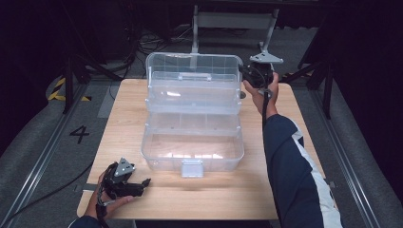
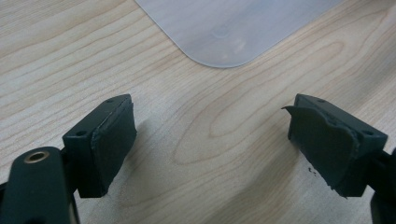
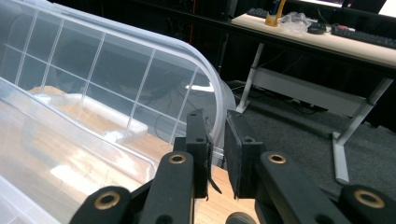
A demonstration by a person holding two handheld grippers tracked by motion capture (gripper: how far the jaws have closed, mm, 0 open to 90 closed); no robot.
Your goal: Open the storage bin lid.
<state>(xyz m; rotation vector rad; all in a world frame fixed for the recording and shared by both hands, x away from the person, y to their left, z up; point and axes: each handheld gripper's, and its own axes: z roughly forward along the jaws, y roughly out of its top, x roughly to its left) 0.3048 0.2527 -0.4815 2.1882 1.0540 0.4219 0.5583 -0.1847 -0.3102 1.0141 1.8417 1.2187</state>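
Note:
A clear plastic toolbox (image 1: 190, 154) stands open in the middle of the wooden table, its lid (image 1: 192, 71) raised upright at the back and a clear tray (image 1: 192, 97) lifted above the base. My right gripper (image 1: 243, 70) is at the lid's right edge, and in the right gripper view its jaws (image 3: 217, 140) are shut on the lid's rim (image 3: 205, 79). My left gripper (image 1: 145, 183) rests low at the table's front left, open with bare wood between its pads (image 2: 210, 140). A rounded corner of the box (image 2: 229, 28) lies just ahead of it.
A white latch (image 1: 192, 167) hangs from the box's front wall. Bare tabletop (image 1: 214, 194) runs along the front. Beyond the table's far edge are a grey desk frame (image 1: 233, 21), stand legs and floor cables; another desk (image 3: 327, 37) stands behind.

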